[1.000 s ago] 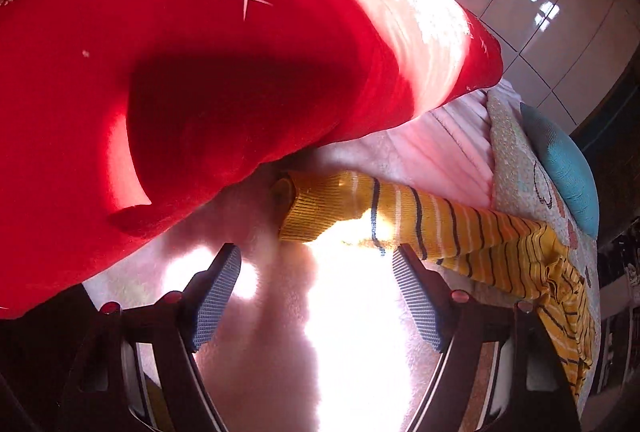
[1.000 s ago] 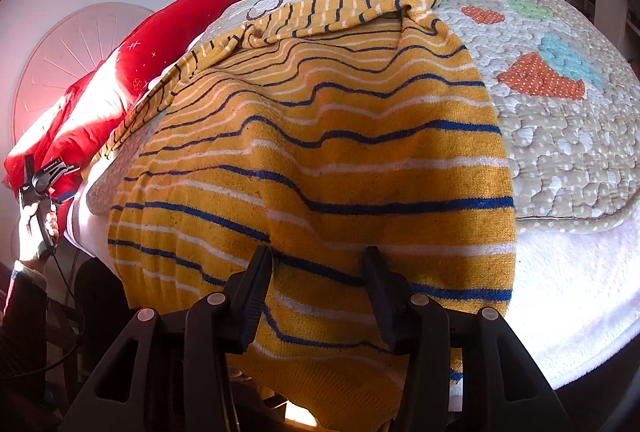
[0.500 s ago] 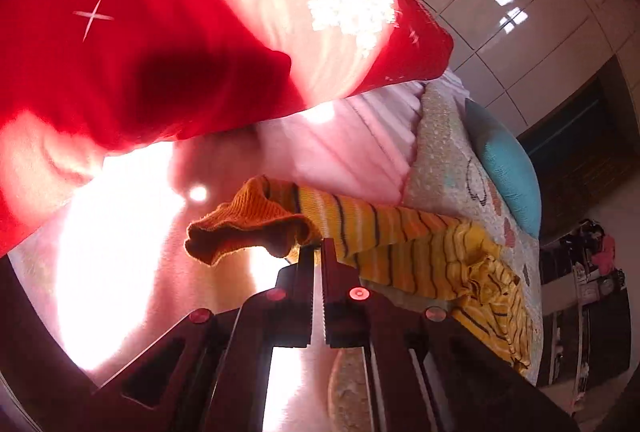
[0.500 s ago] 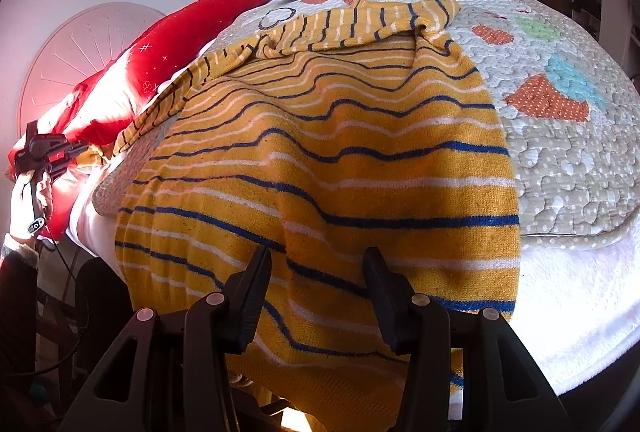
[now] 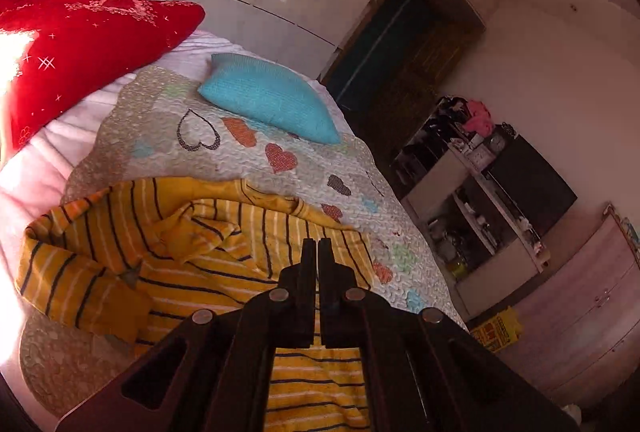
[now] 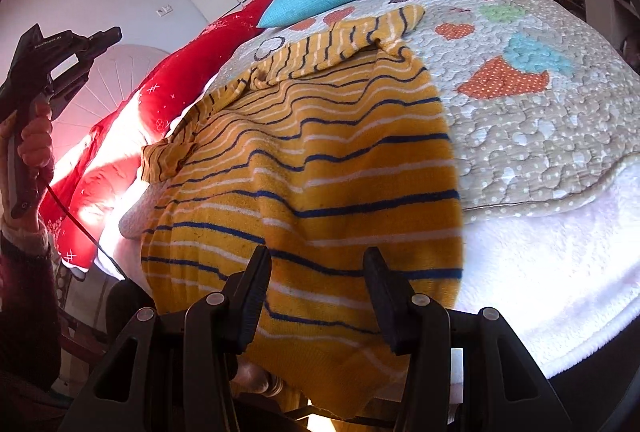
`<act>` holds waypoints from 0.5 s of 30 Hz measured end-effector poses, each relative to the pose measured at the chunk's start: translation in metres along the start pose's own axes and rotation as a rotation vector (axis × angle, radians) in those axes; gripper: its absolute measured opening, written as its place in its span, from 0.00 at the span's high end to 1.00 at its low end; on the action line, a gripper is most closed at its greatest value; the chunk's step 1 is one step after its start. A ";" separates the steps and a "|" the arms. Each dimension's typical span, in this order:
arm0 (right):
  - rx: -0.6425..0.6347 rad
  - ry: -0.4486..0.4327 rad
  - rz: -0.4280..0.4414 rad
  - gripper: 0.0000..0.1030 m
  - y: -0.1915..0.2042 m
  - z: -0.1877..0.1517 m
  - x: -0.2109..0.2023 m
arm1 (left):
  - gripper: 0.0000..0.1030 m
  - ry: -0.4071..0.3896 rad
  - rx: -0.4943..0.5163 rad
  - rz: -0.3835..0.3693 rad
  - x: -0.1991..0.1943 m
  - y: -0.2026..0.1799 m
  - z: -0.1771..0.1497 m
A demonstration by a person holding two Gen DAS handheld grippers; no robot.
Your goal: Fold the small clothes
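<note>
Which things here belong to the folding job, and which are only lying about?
For the job:
- yellow striped sweater
- left hand-held gripper, shut, nothing visibly between its jaws
- right hand-held gripper, open over the sweater's hem

Only lying about:
- turquoise pillow
- red pillow
- heart-patterned quilt
- cluttered shelf

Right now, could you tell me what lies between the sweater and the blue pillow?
Only the heart-patterned quilt; both wrist views show a bare stretch of it between the sweater and the blue pillow.
</note>
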State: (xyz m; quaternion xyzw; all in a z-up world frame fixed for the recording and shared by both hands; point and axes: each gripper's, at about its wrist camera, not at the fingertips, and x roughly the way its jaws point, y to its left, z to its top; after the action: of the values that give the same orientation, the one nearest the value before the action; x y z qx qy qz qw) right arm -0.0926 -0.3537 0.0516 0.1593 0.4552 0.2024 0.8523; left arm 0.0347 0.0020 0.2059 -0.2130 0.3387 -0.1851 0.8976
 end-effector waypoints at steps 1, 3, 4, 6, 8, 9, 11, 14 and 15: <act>0.000 -0.009 -0.008 0.49 -0.003 0.002 -0.005 | 0.91 0.021 0.020 -0.004 0.007 -0.007 -0.008; -0.005 -0.023 -0.021 0.49 -0.006 0.008 -0.011 | 0.66 0.050 0.039 0.010 0.015 -0.009 -0.025; -0.009 -0.027 -0.018 0.48 -0.006 0.011 -0.013 | 0.47 0.048 0.041 0.036 0.016 -0.006 -0.033; -0.018 -0.028 -0.003 0.46 -0.003 0.019 -0.012 | 0.36 0.022 0.041 0.104 0.012 0.006 -0.051; -0.039 -0.016 0.019 0.45 0.007 0.029 -0.003 | 0.35 0.003 0.050 0.201 0.005 0.023 -0.071; -0.055 -0.004 0.035 0.45 0.016 0.034 0.005 | 0.34 -0.003 0.047 0.254 0.002 0.033 -0.082; -0.095 0.025 0.068 0.45 0.037 0.046 0.024 | 0.33 -0.001 0.033 0.353 -0.009 0.055 -0.107; -0.188 0.068 0.115 0.45 0.082 0.066 0.060 | 0.33 0.034 -0.014 0.421 -0.026 0.088 -0.141; -0.218 0.078 0.134 0.45 0.099 0.072 0.073 | 0.33 0.043 -0.044 0.426 -0.033 0.099 -0.151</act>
State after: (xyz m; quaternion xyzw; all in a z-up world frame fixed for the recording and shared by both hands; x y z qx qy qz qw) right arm -0.0150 -0.2387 0.0838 0.0880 0.4518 0.3133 0.8306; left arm -0.0736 0.0621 0.0710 -0.1524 0.3990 0.0117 0.9041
